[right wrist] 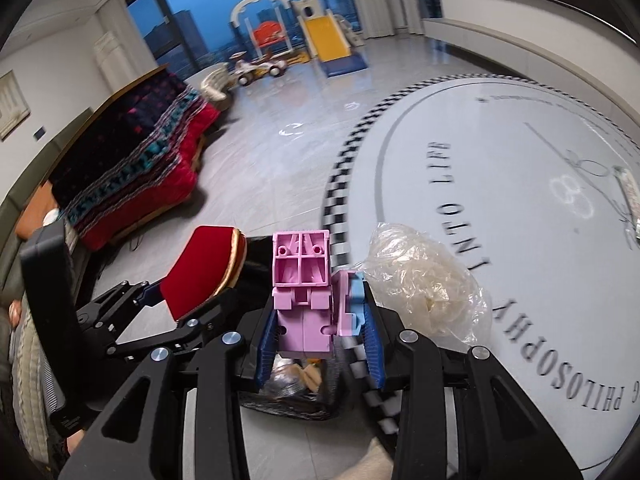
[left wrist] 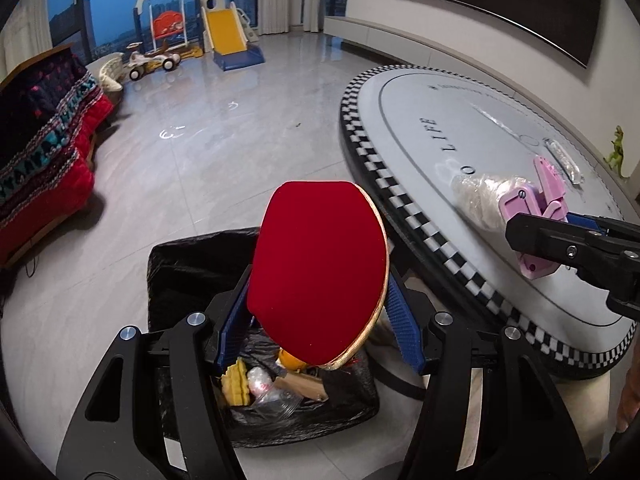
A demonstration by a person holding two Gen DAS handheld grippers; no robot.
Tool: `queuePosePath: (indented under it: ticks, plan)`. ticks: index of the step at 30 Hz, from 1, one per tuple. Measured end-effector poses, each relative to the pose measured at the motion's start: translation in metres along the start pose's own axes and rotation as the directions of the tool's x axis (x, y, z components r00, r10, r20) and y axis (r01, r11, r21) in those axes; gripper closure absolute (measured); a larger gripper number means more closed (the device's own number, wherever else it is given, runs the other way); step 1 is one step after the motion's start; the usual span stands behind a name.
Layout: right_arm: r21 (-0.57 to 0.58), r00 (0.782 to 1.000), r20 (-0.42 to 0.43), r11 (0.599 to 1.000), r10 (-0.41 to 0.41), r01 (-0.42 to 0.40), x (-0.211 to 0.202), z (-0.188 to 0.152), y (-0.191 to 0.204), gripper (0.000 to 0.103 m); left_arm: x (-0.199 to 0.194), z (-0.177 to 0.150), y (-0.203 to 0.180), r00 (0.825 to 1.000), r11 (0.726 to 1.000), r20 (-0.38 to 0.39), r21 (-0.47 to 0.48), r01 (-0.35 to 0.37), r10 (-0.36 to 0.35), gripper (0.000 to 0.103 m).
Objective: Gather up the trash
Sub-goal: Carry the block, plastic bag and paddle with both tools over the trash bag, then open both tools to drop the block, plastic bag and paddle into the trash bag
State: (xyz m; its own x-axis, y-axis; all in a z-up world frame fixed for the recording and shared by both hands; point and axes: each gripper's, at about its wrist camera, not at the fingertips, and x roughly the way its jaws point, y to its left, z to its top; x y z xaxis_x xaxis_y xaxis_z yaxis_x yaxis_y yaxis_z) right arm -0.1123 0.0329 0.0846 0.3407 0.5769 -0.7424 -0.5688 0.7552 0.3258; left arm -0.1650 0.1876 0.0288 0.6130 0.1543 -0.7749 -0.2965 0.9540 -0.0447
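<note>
Above the black-lined bin (left wrist: 176,264), the left gripper (left wrist: 318,320) clamps a stiff red velvet lid (left wrist: 320,268) by its edges; beside it, the right gripper (right wrist: 320,340) pinches a rigid pink plastic toy (right wrist: 304,300) — crinkly, featherlight wrap (right wrist: 420,280) alongside.

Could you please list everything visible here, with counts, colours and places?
red oval box: one, red with gold rim, in the left gripper, above the bin
pink toy: one, pink and light blue, in the right gripper
clear plastic bag: one, crumpled, beside the toy
trash bin: one, black liner, on the floor, holding trash
round table: one, grey, chequered edge
sofa: one, red with patterned blanket
slide: one, yellow, by the window
</note>
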Motion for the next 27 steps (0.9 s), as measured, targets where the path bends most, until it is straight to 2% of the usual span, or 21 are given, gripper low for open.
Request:
queuePosePath:
  ticks: [8,9,10,11,12,18,27]
  plan:
    - [-0.094,0.992,-0.099,0.992,0.075,-0.084,0.038,-0.011,0.056,0.064,0.014,-0.047,0.059,0.991,0.989,-0.101,-0.110,-0.102,0.091,0.039]
    - [-0.106,0.989,-0.118,0.990,0.085,-0.097,0.044,-0.011,0.062,0.063,0.017,-0.051,0.066,0.988,0.986,-0.119,-0.123,-0.114,0.099,0.034]
    - [-0.124,0.986,-0.144,0.987,0.086,-0.105,0.051,-0.011,0.069,0.057,0.019,-0.053,0.072,0.984,0.982,-0.139,-0.134,-0.131,0.112,0.012]
    - [-0.140,0.985,-0.160,0.986,0.073,-0.095,0.057,-0.010,0.074,0.043,0.020,-0.056,0.079,0.978,0.975,-0.149,-0.148,-0.167,0.145,0.006]
    - [-0.151,0.987,-0.154,0.985,0.056,-0.079,0.061,-0.009,0.080,0.037,0.021,-0.057,0.085,0.972,0.967,-0.162,-0.163,-0.197,0.171,0.006]
    - [-0.162,0.990,-0.133,0.984,0.051,-0.072,0.061,-0.009,0.086,0.037,0.019,-0.067,0.106,0.970,0.954,-0.189,-0.229,-0.195,0.152,0.006]
    - [-0.127,0.990,-0.127,0.989,0.065,-0.081,0.052,-0.008,0.070,0.037,0.017,-0.062,0.087,0.979,0.969,-0.169,-0.201,-0.146,0.112,0.006]
